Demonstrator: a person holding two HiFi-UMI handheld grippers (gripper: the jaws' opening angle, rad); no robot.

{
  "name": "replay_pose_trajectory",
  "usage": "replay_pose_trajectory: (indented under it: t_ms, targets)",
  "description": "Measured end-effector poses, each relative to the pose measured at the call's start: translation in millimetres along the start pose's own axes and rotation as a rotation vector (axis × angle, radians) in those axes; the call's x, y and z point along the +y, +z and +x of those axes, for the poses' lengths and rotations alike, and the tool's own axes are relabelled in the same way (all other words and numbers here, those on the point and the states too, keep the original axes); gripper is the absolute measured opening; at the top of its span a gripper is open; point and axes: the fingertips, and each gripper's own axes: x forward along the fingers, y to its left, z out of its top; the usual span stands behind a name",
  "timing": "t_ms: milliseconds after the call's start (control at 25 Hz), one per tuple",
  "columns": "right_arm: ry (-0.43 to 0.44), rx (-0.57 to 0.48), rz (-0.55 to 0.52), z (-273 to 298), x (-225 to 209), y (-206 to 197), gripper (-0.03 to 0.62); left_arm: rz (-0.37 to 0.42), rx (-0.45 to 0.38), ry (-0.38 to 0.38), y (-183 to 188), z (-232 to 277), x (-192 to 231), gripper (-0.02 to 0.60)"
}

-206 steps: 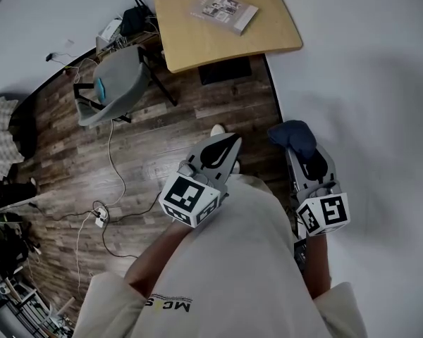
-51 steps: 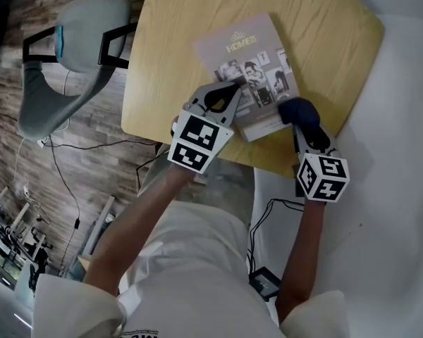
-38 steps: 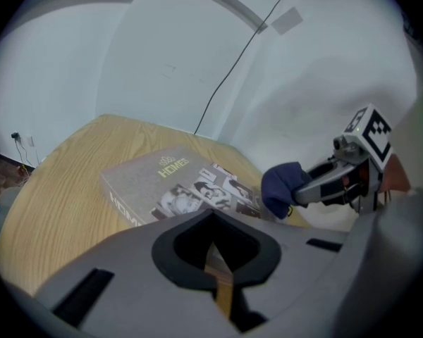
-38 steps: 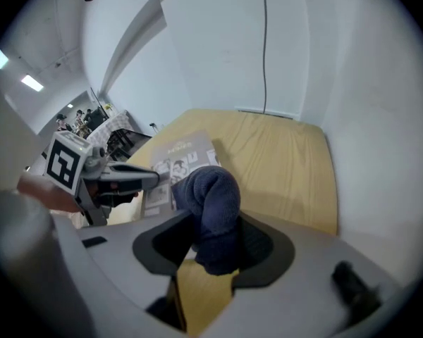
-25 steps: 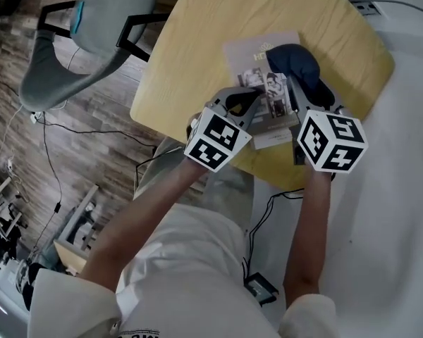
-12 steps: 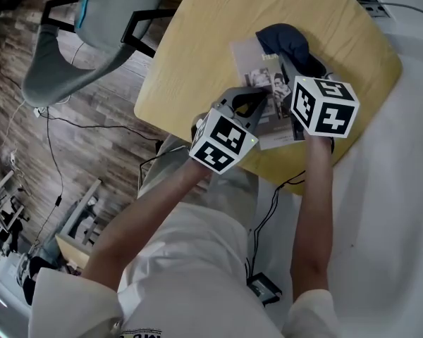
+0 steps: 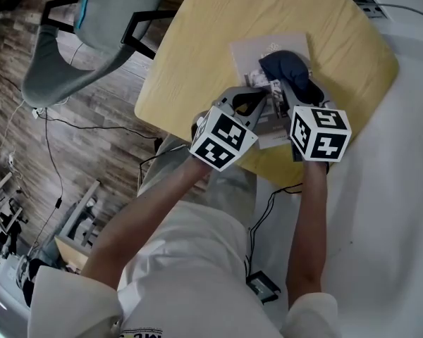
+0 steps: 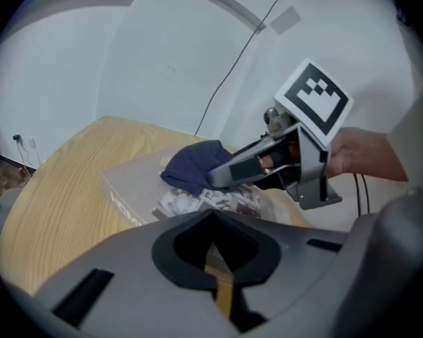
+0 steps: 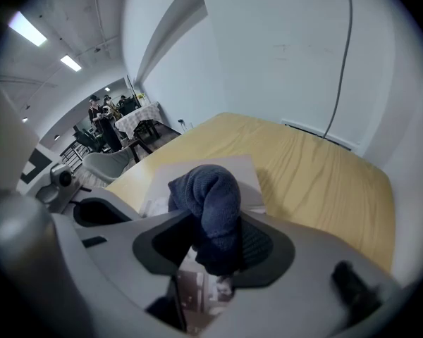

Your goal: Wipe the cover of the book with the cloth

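Book (image 7: 257,48) is lying flat on the table (image 7: 211,20), close to the edge nearest the person and over toward that edge's right corner. Grey cover up, with a bunch of small photos on the lower half.

Right gripper (image 7: 298,92) is clamped on the cloth (image 9: 210,189), a dark blue wad sticking out past the tips. The wad sits right on the cover, about mid-book, covering part of the photo area. From the right gripper view you can see the cloth pinched between the two pads with the cover directly under it.

Left gripper (image 8: 213,215) has its claw pressed together with nothing in it. Its tips are at the book's near left corner, just over the cover. Can't tell if they're actually pushing down on it or only hovering. The two grippers are close, side by side over the book.

Grey chair (image 7: 81,37) is off the table's left edge, on wood flooring.
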Motion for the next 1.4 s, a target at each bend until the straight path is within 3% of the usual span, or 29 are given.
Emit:
replay_pose_trajectory:
  t_ms: [480, 1400]
  targets:
    - [-0.021, 0.027, 0.026, -28, 0, -51, 0.17, 0.013, 0.009, -0.007, -5, 0, -7, 0.008]
    - [-0.087, 0.151, 0.241, -87, 14, -162, 0.17, 0.043, 0.044, -0.021, -10, -2, -13, 0.008]
